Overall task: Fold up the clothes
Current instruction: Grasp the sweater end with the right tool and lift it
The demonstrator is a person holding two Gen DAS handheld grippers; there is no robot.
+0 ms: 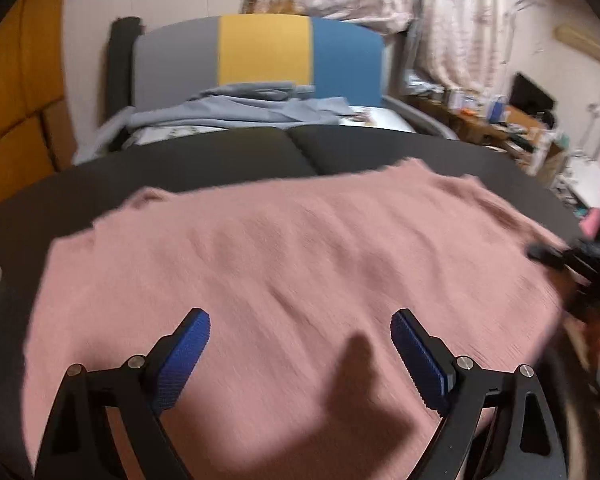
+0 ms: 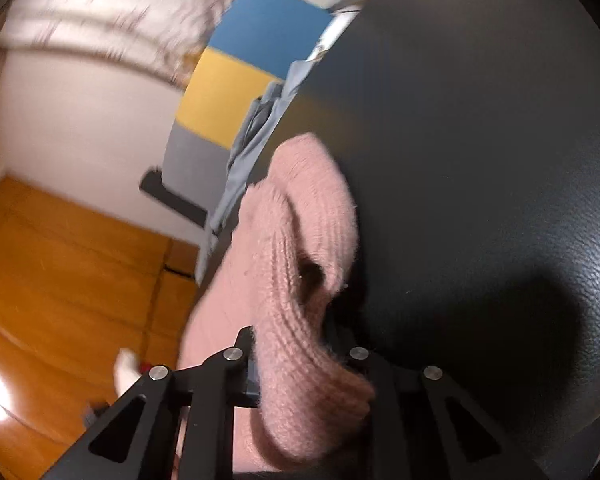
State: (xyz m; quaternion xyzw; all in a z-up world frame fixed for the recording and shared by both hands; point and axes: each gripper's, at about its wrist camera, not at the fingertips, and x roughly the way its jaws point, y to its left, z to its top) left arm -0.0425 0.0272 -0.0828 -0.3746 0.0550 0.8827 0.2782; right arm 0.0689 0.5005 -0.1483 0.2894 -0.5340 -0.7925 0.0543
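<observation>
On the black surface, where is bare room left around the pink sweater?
Bare strip of black surface between the pink sweater and the bedding behind it. Crowded at the sweater's right edge, where the right gripper clamps ribbed knit. The open left gripper hovers over the near part.

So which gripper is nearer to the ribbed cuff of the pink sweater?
Right. The right gripper is clamped on the ribbed cuff; the left gripper hovers open over the pink sweater body.

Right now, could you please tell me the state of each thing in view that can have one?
Sweater: spread flat on the black surface, one ribbed edge bunched and lifted.
Left hand-held gripper: open, above the sweater, holding nothing.
Right hand-held gripper: shut on the sweater's ribbed edge.
Blue-grey cloth: crumpled, unfolded, behind the black surface.
</observation>
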